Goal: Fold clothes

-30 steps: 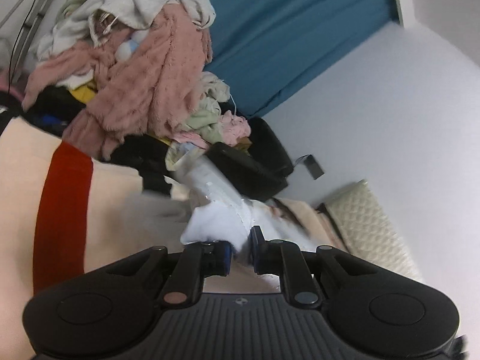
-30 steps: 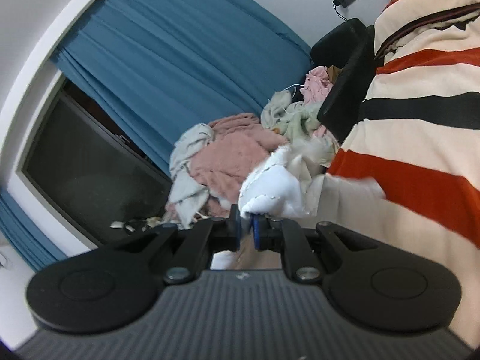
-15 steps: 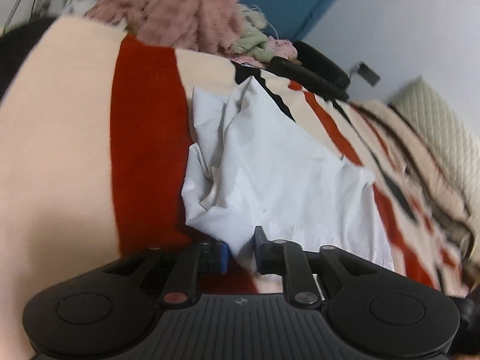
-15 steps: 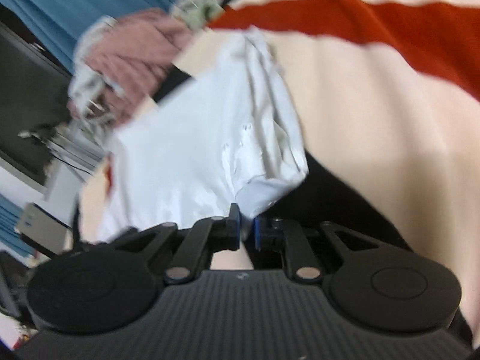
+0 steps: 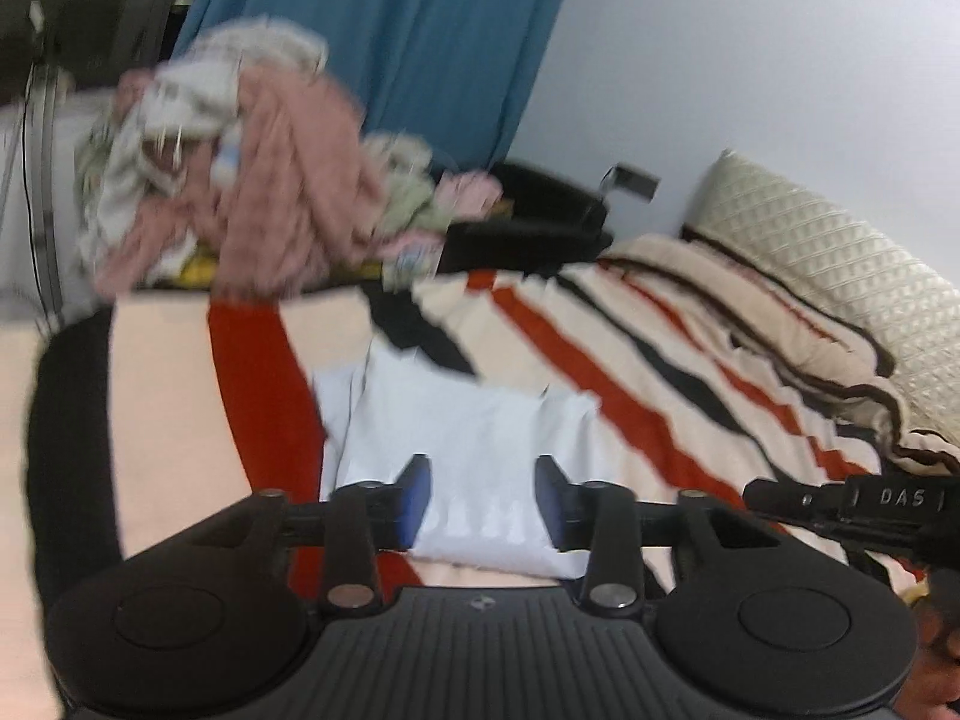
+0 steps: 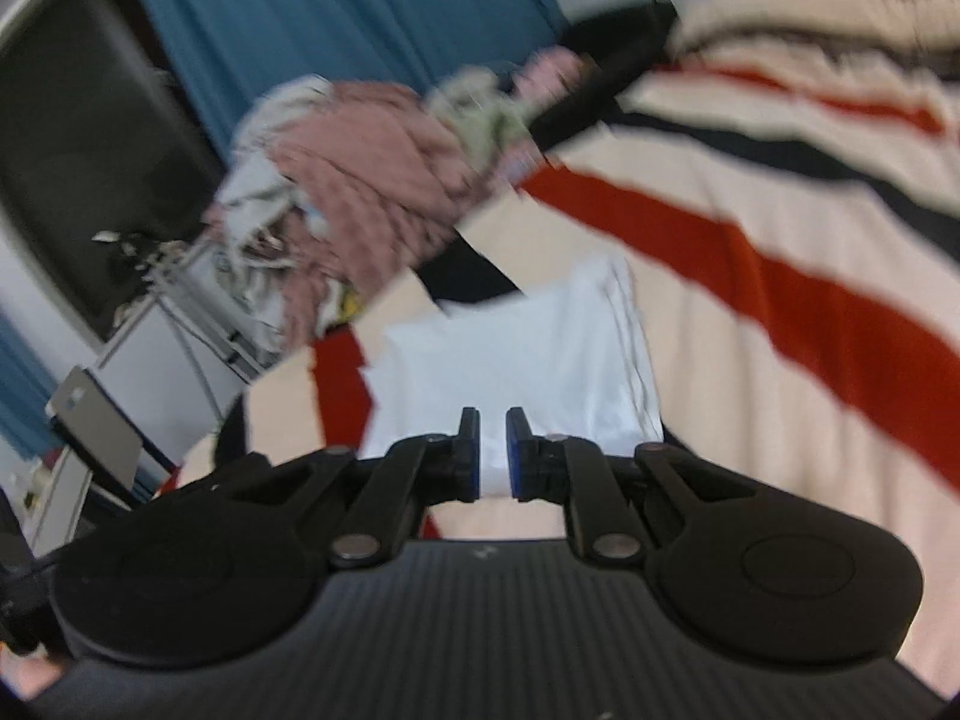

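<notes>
A white garment (image 5: 480,420) lies spread flat on the striped blanket (image 5: 660,396), folded into a rough rectangle. My left gripper (image 5: 482,498) is open, its blue-padded fingers wide apart above the garment's near edge and holding nothing. In the right wrist view the same white garment (image 6: 528,348) lies just ahead on the blanket (image 6: 780,300). My right gripper (image 6: 493,456) has its fingers drawn close, with the garment's near edge showing in the narrow gap between them. Both views are motion-blurred.
A heap of pink, white and green clothes (image 5: 270,180) (image 6: 360,168) is piled at the bed's far end by a blue curtain (image 5: 420,30). A black bag (image 5: 540,222) sits beside it. A quilted cream headboard (image 5: 810,252) lies to the right. A black bar marked DAS (image 5: 870,504) juts in.
The white garment was held up by both grippers, then lowered and laid flat on the blanket. My left gripper has opened and let go. Both cameras have tilted up and drawn back.
</notes>
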A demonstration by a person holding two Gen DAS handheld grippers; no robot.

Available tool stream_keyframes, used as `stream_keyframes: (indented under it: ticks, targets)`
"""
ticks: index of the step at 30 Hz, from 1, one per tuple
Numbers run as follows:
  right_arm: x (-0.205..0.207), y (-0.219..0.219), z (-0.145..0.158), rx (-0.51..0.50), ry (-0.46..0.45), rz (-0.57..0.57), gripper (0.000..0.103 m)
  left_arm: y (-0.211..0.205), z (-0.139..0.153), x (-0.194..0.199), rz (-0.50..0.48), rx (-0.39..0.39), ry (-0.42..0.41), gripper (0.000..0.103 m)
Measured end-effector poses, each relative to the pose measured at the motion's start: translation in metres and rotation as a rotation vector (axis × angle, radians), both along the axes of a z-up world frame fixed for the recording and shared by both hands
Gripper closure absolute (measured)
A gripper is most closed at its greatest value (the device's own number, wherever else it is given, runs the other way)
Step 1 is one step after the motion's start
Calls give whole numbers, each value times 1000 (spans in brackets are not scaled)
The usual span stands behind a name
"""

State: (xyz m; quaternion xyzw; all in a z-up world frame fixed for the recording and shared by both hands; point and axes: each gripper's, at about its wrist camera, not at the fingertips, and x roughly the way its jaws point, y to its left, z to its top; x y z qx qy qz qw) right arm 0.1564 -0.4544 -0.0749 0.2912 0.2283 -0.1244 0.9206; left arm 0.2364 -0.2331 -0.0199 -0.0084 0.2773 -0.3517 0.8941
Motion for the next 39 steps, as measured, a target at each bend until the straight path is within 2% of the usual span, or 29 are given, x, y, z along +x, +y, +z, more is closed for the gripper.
stream_keyframes:
  ticks: [1, 3, 5, 6, 7, 8, 9, 10, 15, 22, 29, 35, 39]
  targets:
    - [-9, 6, 13, -31, -15, 10, 90, 6, 12, -13, -3, -5, -24, 48]
    - [-29, 20, 37, -89, -43, 25, 90, 16, 35, -41, -7, -12, -68, 31]
    - [-47, 35, 56, -143, -65, 38, 90, 28, 54, -69, -24, -16, -118, 23]
    - [-58, 41, 64, -170, -70, 38, 86, 36, 66, -86, -31, -15, -140, 19]
    - [-67, 46, 70, -195, -76, 36, 64, 44, 75, -102, -24, -10, -164, 16]
    - [-77, 51, 75, -217, -88, 32, 48, 52, 83, -118, -15, -6, -187, 10]
    - [-87, 55, 78, -231, -106, 27, 17, 60, 90, -133, -3, -10, -206, 5]
    - [-97, 60, 80, -241, -126, 23, 8, 69, 96, -147, 9, -15, -223, 3]
    - [-137, 80, 89, -289, -151, 14, 10, 115, 120, -206, 52, -60, -262, 0]
    - [-170, 114, 78, -343, -202, 11, 10, 166, 124, -262, 88, -73, -288, 0]
    - [-177, 139, 46, -388, -223, 41, 10, 191, 100, -293, 141, -46, -283, 0]
    - [-166, 140, 9, -416, -232, 36, 10, 190, 62, -283, 169, -21, -299, 0]
    - [-154, 135, -20, -424, -207, 12, 10, 185, 38, -272, 183, 1, -302, 0]
